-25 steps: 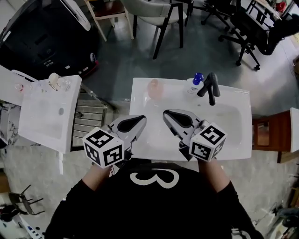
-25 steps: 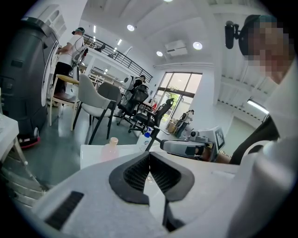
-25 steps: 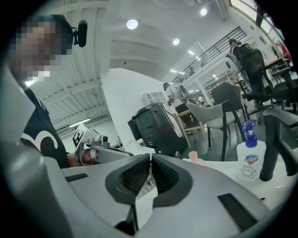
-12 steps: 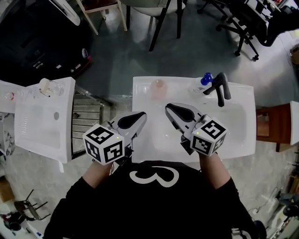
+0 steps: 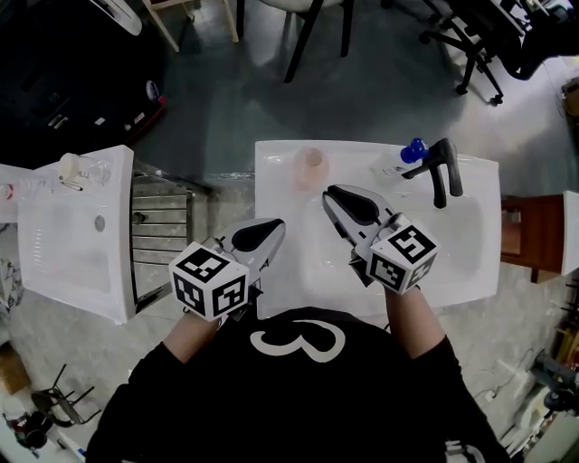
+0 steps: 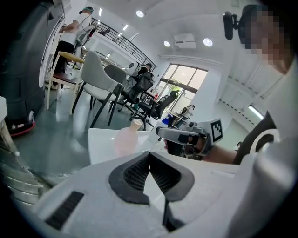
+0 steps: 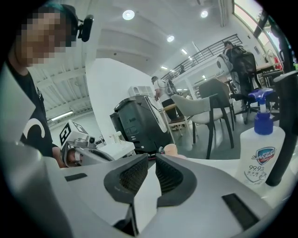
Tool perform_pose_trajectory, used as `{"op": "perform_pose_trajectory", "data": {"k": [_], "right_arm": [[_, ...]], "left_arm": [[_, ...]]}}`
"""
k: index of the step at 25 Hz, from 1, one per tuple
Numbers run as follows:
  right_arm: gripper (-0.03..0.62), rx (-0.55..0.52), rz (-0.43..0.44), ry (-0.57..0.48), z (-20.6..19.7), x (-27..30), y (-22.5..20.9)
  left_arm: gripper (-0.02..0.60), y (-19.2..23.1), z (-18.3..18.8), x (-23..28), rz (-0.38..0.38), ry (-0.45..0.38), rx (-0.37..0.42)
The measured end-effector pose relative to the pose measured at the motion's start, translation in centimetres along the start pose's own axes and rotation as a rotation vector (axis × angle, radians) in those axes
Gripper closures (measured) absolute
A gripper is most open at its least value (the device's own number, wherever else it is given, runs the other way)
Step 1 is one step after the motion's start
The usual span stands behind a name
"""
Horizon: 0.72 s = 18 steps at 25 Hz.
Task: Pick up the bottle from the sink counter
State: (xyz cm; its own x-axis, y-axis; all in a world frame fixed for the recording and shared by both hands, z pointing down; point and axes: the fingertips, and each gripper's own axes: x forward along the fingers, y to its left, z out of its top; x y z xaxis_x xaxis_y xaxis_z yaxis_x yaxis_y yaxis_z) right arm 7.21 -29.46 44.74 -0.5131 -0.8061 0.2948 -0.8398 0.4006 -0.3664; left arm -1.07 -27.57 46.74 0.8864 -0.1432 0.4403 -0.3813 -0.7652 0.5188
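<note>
A pale pink bottle (image 5: 309, 166) stands on the back rim of the white sink (image 5: 271, 181); it also shows in the left gripper view (image 6: 125, 138). A clear pump bottle with a blue top (image 5: 412, 152) (image 7: 260, 151) stands beside the black faucet (image 5: 443, 174). My right gripper (image 5: 331, 193) (image 7: 152, 156) hovers over the basin, shut and empty, pointing toward the pink bottle and short of it. My left gripper (image 5: 273, 226) (image 6: 149, 153) hangs at the sink's front left edge, shut with nothing in it.
A second white basin (image 5: 68, 235) with small glass items (image 5: 77, 169) stands at the left, and a metal rack (image 5: 163, 235) fills the gap between the two sinks. A wooden stool (image 5: 525, 231) is at the right. Chairs (image 5: 308, 18) stand behind the sink.
The head view has shifted a little. My right gripper has edged toward the back of the sink. Both grippers stay shut and empty.
</note>
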Motion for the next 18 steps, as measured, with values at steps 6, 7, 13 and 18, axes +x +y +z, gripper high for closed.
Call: {"op": "perform_pose_trajectory", "data": {"k": [6, 7, 13, 18], "right_arm": [[0.577, 0.008, -0.016, -0.03, 0.1, 1.4, -1.5], [0.577, 0.004, -0.021, -0.035, 0.1, 1.6, -1.7], [0.515, -0.07, -0.026, -0.041, -0.1, 2.7, -2.6], [0.487, -0.165, -0.061, -0.052, -0.3, 3.7, -3.3]], "left_arm": [[0.566, 1.3, -1.6, 0.8, -0.003, 0.026, -0.039], [0.566, 1.5, -1.6, 1.0, -0.001, 0.027, -0.042], [0.566, 2.7, -1.6, 1.4, 0.016, 0.02, -0.07], [0.566, 3.2, -2.1, 1.5, 0.029, 0.026, -0.08]]}}
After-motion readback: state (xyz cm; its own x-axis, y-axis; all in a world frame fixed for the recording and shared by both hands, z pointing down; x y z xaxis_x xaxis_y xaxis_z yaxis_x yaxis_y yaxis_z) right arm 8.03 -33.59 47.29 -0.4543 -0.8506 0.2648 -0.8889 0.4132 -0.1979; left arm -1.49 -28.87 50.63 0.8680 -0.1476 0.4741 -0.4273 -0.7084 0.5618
